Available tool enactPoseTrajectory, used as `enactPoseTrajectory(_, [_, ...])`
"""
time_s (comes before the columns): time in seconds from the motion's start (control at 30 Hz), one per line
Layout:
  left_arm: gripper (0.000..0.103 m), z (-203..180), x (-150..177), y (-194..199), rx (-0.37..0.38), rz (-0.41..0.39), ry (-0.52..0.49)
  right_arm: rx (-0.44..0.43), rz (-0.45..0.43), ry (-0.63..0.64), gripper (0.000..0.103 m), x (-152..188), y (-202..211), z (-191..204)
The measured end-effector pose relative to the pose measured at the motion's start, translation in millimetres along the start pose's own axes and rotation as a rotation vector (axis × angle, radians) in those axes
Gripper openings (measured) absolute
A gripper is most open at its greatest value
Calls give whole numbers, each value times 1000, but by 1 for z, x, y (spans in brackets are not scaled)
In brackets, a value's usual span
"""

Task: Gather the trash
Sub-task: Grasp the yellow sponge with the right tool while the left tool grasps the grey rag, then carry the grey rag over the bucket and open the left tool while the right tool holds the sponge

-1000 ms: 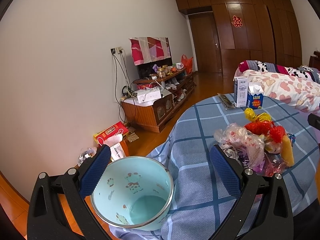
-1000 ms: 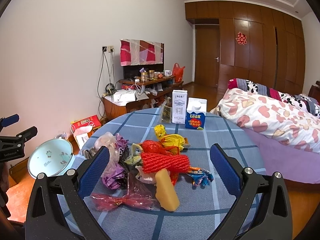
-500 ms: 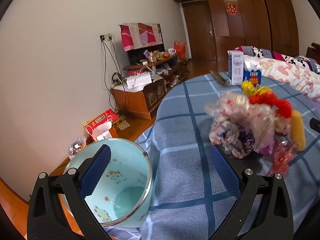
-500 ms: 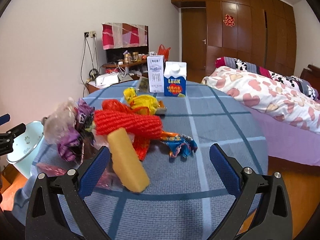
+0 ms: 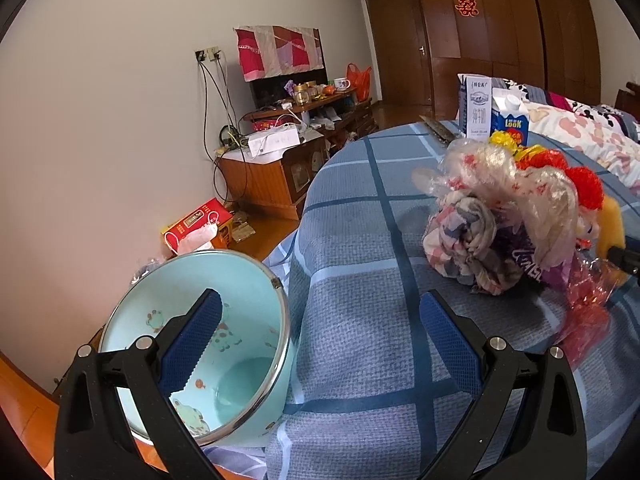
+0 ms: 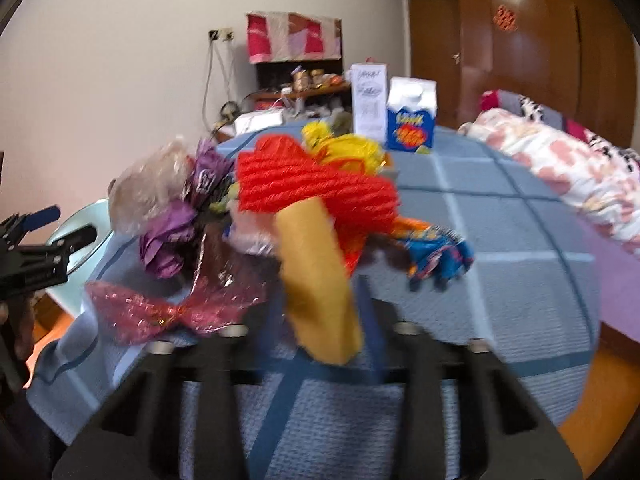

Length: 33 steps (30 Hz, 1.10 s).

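The yellow sponge piece (image 6: 316, 280) lay at the near edge of the trash pile (image 6: 256, 208) on the blue checked tablecloth (image 6: 500, 248), leaning against the red netting (image 6: 312, 192). My right gripper (image 6: 320, 320) had just been closing on it; the sponge stood between the jaws, and they looked to be pinching its lower end, though the blur kept me from being sure how firm the hold was. If only the tip was caught, I judged the soft piece could bend and slip out on the lift. The netting and the pink crinkled wrapper (image 6: 168, 312) beside the sponge touched it, so they might have dragged along and scattered over the cloth.

Left of the pile, off the table's edge, sat the pale blue bucket (image 5: 208, 344). My left gripper (image 5: 320, 340) hovered with its jaws spread wide and nothing in them, one finger (image 5: 192, 340) over the bucket's mouth. A careless swing there could have knocked the bucket over. Behind the pile, the two cartons (image 6: 392, 112) stood well apart from the grab.
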<state>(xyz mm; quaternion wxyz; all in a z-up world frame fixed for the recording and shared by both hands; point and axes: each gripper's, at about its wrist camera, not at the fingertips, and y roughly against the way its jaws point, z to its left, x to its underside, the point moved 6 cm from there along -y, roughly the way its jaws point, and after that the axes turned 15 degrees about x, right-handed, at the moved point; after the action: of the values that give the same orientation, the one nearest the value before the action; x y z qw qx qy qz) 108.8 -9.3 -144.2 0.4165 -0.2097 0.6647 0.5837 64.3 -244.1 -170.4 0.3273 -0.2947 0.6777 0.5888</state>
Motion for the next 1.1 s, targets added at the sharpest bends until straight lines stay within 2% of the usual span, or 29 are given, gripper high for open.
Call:
enactPoseTrajectory(0.1, [97, -4, -3, 3, 14, -6, -7, -9, -37, 11, 25, -6, 14, -1])
enactPoseTrajectory(0.27, [96, -13, -15, 11, 43, -38, -12, 59, -95, -37, 25, -23, 31, -32])
enactPoseTrajectory(0.33, [96, -18, -23, 13, 62, -55, -17, 101, -97, -53, 25, -25, 28, -47])
enactPoseTrajectory(0.5, [94, -31, -36, -5, 98, -58, -25, 123, -79, -93, 25, -19, 17, -64])
enactPoseTrajectory(0.6, [85, -44, -37, -21, 140, -35, -33, 121, -73, -94, 25, -15, 13, -64])
enactPoseTrajectory(0.63, [77, -48, -36, -26, 156, -24, -35, 119, -73, -93, 25, -14, 13, -64])
enactPoseTrajectory(0.67, [63, -52, -35, -30, 177, -14, -36, 117, -75, -89, 25, -14, 13, -63])
enactPoseTrajectory(0.7, [53, -56, -35, -35, 206, -2, -35, 116, -78, -85, 25, -14, 13, -61])
enactPoseTrajectory(0.73, [32, -59, -34, -38, 231, 7, -41, 113, -80, -82, 25, -14, 13, -60])
enactPoseTrajectory(0.77, [18, -63, -34, -40, 251, 16, -51, 111, -83, -79, 25, -14, 13, -59])
enactPoseTrajectory(0.87, [13, -62, -39, -32, 264, 4, -51, 108, -94, -74, 25, -17, 17, -57])
enactPoseTrajectory(1.1, [11, -61, -71, 12, 267, -105, -89, 98, -104, -46, 25, -21, 21, -45])
